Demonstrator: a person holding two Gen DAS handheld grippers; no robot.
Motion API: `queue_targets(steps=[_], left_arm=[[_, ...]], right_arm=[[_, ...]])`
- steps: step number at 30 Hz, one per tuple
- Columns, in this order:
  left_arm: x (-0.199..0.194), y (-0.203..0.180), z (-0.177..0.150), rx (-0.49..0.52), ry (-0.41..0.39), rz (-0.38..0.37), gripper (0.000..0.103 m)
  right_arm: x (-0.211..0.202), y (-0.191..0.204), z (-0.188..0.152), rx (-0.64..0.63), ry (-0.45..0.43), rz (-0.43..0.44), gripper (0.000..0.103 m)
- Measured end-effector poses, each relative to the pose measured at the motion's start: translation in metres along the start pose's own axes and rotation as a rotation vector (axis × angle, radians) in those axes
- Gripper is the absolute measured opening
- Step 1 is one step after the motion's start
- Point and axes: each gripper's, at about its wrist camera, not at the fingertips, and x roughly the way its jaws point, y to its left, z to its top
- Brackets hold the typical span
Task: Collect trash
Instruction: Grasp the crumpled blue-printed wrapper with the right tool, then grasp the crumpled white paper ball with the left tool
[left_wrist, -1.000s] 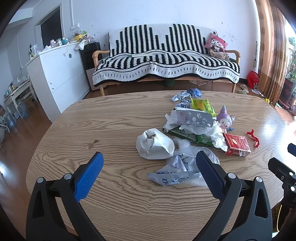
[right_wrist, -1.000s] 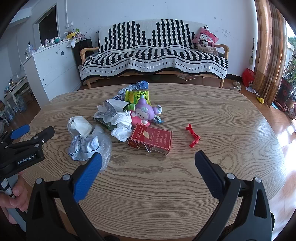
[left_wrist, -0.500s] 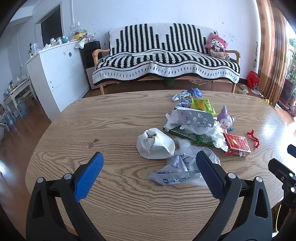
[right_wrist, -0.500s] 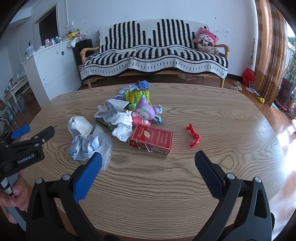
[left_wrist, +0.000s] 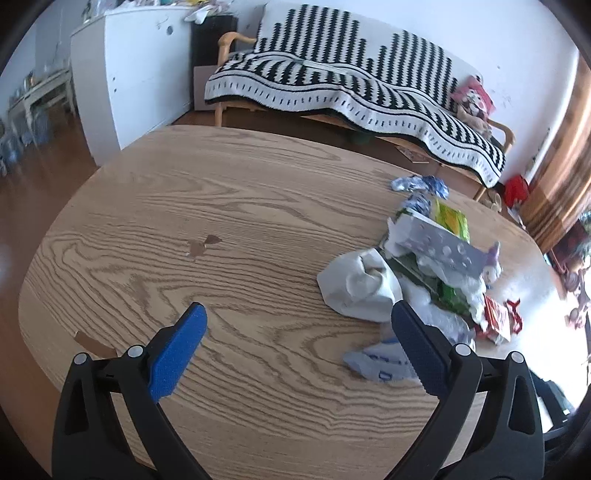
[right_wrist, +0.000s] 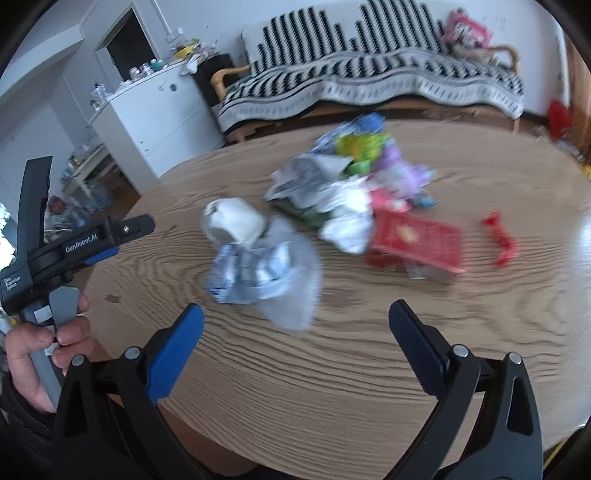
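A heap of trash lies on the oval wooden table (left_wrist: 229, 206): a crumpled white paper wad (left_wrist: 358, 288) (right_wrist: 232, 221), a clear plastic bag with blue print (left_wrist: 384, 363) (right_wrist: 266, 269), a blister-pack sheet (left_wrist: 436, 245), green wrappers (left_wrist: 452, 218), a red cigarette box (left_wrist: 496, 323) (right_wrist: 417, 240). My left gripper (left_wrist: 295, 332) is open and empty, left of the white wad. My right gripper (right_wrist: 295, 328) is open and empty, just in front of the plastic bag. The right wrist view is blurred.
A purple toy figure (right_wrist: 399, 170) and a red clip (right_wrist: 500, 240) lie by the heap. A striped sofa (left_wrist: 351, 81) and a white cabinet (left_wrist: 125, 70) stand beyond the table. The left gripper's body and the hand holding it show in the right wrist view (right_wrist: 62, 247).
Both grippers have swung and tilted. The left view now looks further left over the table. The right gripper has turned left toward the plastic bag. Both stay open.
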Motion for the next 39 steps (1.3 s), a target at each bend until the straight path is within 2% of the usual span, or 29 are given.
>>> queue_targets(steps=[6,10,13,14,16,20,23,27,31,36,39], left_arm=[[0.002,0.007,0.006,-0.019,-0.001,0.010,0.097],[0.004,0.015,0.010,-0.027,-0.006,0.030,0.097],[0.008,0.021,0.012,-0.038,0.000,0.042,0.097],[0.010,0.023,0.012,-0.041,0.001,0.044,0.097],[0.012,0.025,0.014,-0.041,0.002,0.053,0.097],[0.014,0.022,0.015,-0.005,-0.008,0.070,0.097],[0.018,0.016,0.016,0.026,-0.013,0.077,0.097],[0.024,0.004,0.018,0.063,-0.010,0.050,0.097],[0.033,-0.015,0.019,0.121,-0.019,0.022,0.097],[0.055,-0.046,0.015,0.209,0.013,-0.025,0.097],[0.068,-0.060,0.011,0.255,0.032,-0.007,0.097]], right_arm=[[0.028,0.041,0.008,-0.073,0.012,0.068,0.093],[0.056,0.057,0.012,-0.110,0.053,-0.004,0.092],[0.077,0.060,0.016,-0.138,0.055,-0.060,0.084],[0.084,0.060,0.016,-0.151,0.056,-0.083,0.077],[0.084,0.056,0.018,-0.152,0.041,-0.078,0.070],[0.063,0.043,0.024,-0.129,0.019,-0.008,0.022],[0.044,0.035,0.025,-0.117,0.004,0.048,0.017],[0.015,0.024,0.023,-0.107,-0.041,0.068,0.016],[-0.019,0.001,0.019,-0.080,-0.084,0.052,0.016],[-0.044,-0.042,0.009,-0.026,-0.096,0.016,0.016],[-0.052,-0.061,0.001,-0.001,-0.087,0.001,0.016]])
